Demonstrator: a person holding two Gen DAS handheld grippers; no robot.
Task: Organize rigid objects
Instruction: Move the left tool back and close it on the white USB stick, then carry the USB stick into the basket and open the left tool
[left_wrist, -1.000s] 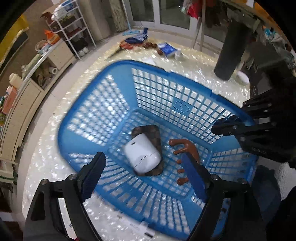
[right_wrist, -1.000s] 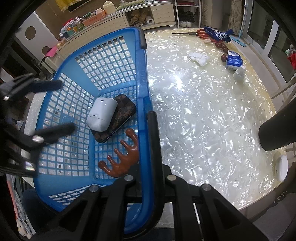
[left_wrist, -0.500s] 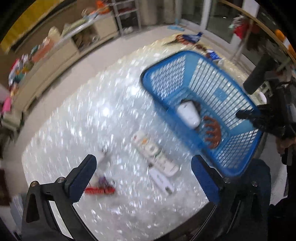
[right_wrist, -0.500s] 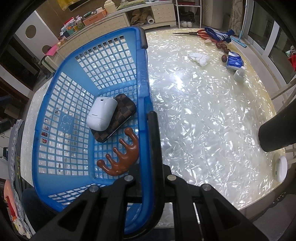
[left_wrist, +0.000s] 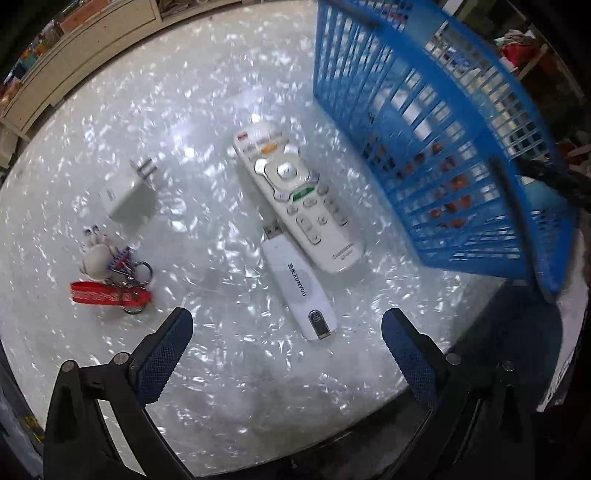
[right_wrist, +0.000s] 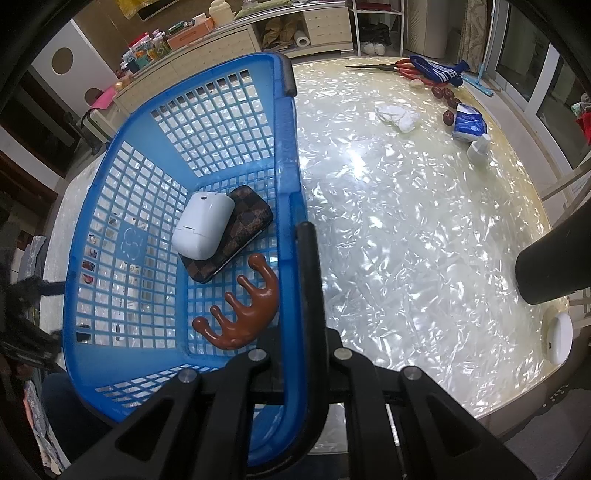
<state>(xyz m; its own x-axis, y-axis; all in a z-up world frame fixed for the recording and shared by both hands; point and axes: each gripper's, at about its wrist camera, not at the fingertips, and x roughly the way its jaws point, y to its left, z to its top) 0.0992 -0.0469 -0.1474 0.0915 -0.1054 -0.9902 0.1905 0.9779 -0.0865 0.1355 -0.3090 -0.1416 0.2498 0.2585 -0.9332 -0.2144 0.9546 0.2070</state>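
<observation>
Three things already lie in the blue basket (right_wrist: 177, 206): a white case (right_wrist: 203, 225) resting on a checkered phone case (right_wrist: 240, 236), and a brown comb-shaped massager (right_wrist: 243, 317) near the closer wall. Four more wait on the table (left_wrist: 221, 92) beside the basket: a white remote control (left_wrist: 295, 195), a white USB dongle (left_wrist: 299, 291) touching its lower side, a white charger plug (left_wrist: 131, 199) and a keychain with a red strap (left_wrist: 110, 280). So the sorting looks a little under halfway done, judging by what shows.

The right gripper (right_wrist: 295, 362) has its fingers pressed together on the basket's rim, pinching the wall and steadying it. The left gripper (left_wrist: 284, 354) points down at the table with its fingers spread wide and nothing between them. The dongle lies nearest, just ahead of the gap and slightly toward the right finger (left_wrist: 410, 354), its long axis slanting away. The remote sits just beyond it, the keychain off past the left finger (left_wrist: 162, 354).
</observation>
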